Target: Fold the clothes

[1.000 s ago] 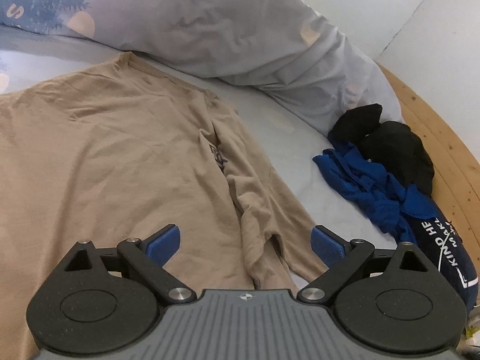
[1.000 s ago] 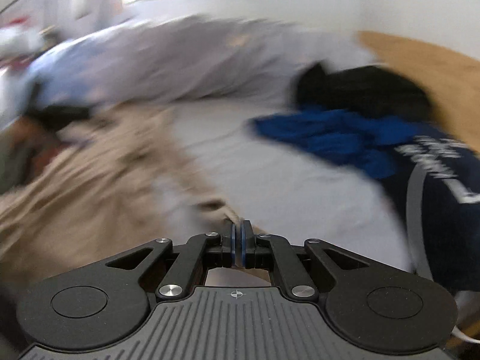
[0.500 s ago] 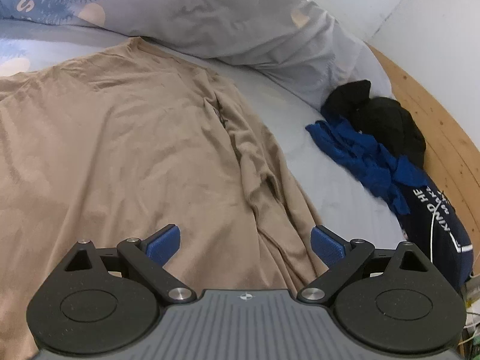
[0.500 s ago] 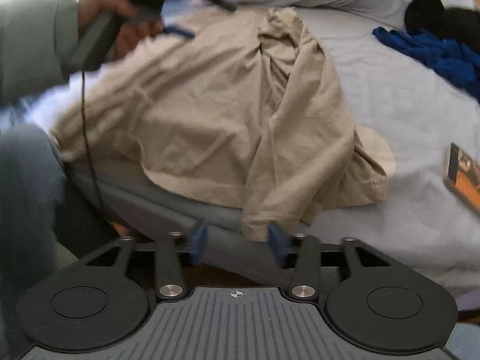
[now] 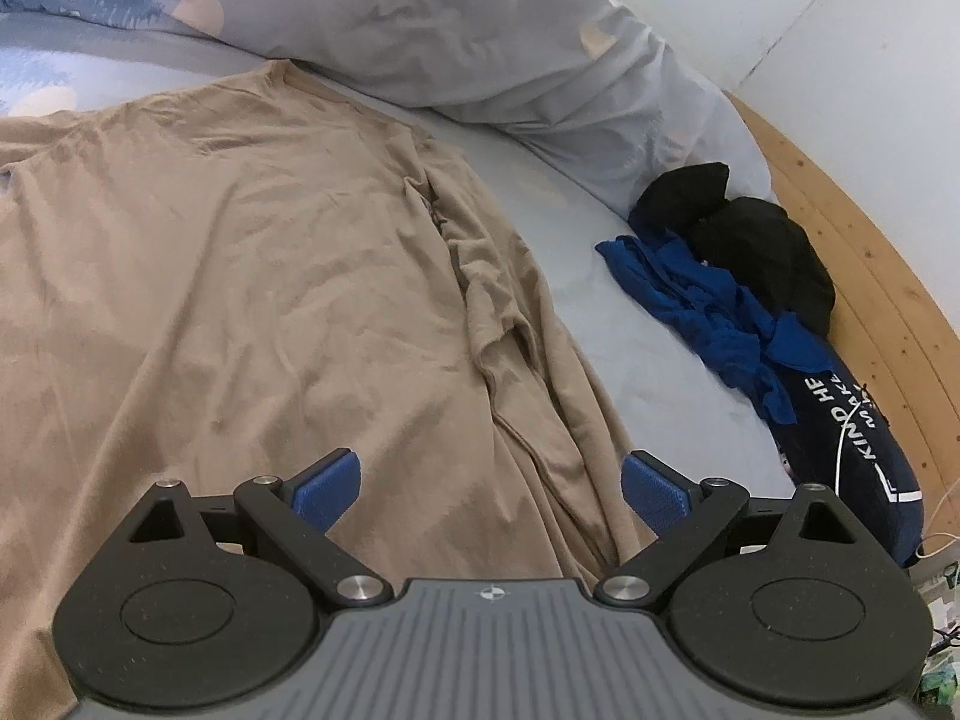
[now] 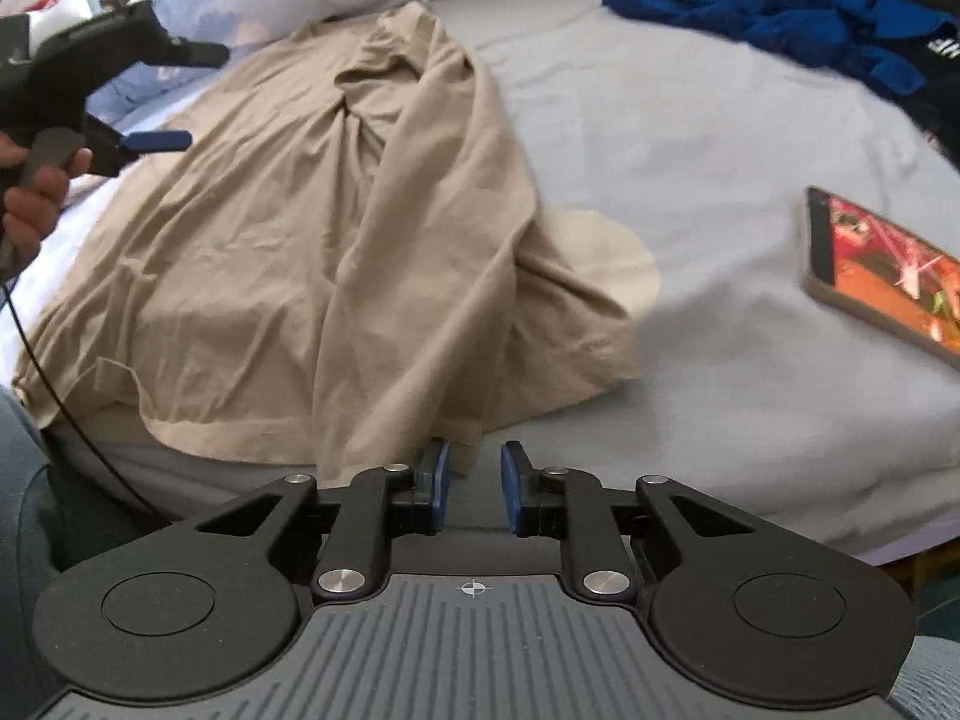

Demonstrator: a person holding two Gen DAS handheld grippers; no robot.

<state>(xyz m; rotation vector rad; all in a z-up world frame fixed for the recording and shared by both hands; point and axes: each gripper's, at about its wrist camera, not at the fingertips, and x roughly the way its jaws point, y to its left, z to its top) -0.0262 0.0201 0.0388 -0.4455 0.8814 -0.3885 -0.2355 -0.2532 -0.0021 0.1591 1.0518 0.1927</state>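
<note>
A tan long-sleeved shirt (image 5: 252, 300) lies spread on the pale bed sheet (image 5: 600, 228), its right sleeve folded in along the body. My left gripper (image 5: 491, 489) hovers over the shirt's lower part, open wide with nothing between the blue pads. In the right wrist view the same shirt (image 6: 312, 228) drapes over the bed's near edge. My right gripper (image 6: 474, 483) is open by a narrow gap, just short of the shirt's hanging hem, holding nothing. The left gripper (image 6: 120, 102) shows at upper left, held by a hand (image 6: 30, 204).
A phone with a lit screen (image 6: 882, 276) lies on the sheet to the right. A blue garment (image 5: 702, 306), a black one (image 5: 756, 240) and a navy one with white lettering (image 5: 840, 432) are piled by the wooden bed frame (image 5: 870, 252). A grey pillow (image 5: 420, 30) lies beyond the shirt.
My right gripper was shut on tan cloth a second ago; it has let go, opened and drawn back to the bed's edge. The left gripper stayed open and shifted slightly over the shirt.
</note>
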